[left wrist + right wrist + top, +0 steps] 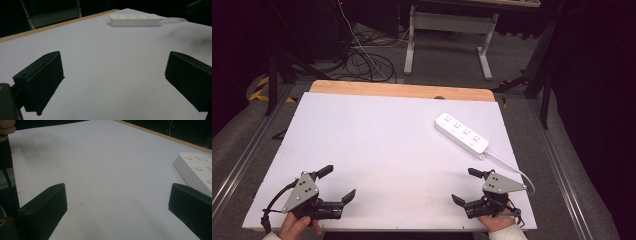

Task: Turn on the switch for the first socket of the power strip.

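Desk (pixel 377 145): On the white-topped desk, seen from the high view, the surface lies bare except for one item; a strip of wood edge shows along the far side at 12 o'clock.
Power strip (pixel 461 132): Lying flat at about 2 o'clock on the desk, set on a diagonal, sockets facing up, well apart from both tools. In the left gripper view it sits far off near the desk's far edge (pixel 135 20); in the right gripper view it lies close, at 2 o'clock, just past one jaw (pixel 197 170).
Cord (pixel 512 167): White, running from the strip's near end toward 5 o'clock, curving in past the right tool.
Left tool (pixel 338 184): At 7 o'clock, held low over the desk near its front edge, jaws spread wide with nothing between them.
Right tool (pixel 466 186): At 5 o'clock, near the front edge, jaws likewise wide and empty, nearer to the strip than the left one.
Step in hand: By the look of it, the opening stance; both tools wait at the near edge and nothing has been gripped.
Next move: Likely a reach by the right tool toward 1 o'clock to the strip. It calls for keeping the jaws wide, clearing the cord, and squaring them across the strip's narrow sides before closing.
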